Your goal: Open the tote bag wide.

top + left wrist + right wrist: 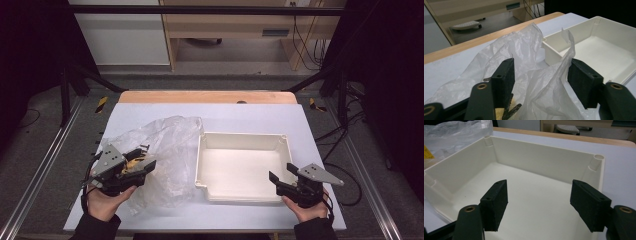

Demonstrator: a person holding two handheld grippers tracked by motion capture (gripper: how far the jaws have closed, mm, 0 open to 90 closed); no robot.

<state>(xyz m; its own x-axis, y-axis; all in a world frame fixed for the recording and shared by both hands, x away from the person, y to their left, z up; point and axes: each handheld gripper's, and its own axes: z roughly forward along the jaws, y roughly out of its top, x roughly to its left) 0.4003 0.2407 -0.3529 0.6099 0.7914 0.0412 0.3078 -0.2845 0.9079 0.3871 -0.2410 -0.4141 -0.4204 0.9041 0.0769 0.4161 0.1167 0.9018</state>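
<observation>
Left tongs (145, 165): parted, crumpled clear plastic bag (160, 150) rising between the jaws, not clamped. Right tongs (281, 176): parted, poised over the cream tray (243, 141), gripping nothing. Surface (250, 116): pale sheet, wooden far edge. Bag lies just left of tray. Room: wooden desk (227, 22) and cables behind.

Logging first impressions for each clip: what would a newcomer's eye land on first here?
Probably the crumpled clear plastic bag on the table's left half, with the left gripper at its near edge and a fold of film between the open jaws. Next, the empty cream tray at the centre, with the right gripper open at its near right corner.
</observation>
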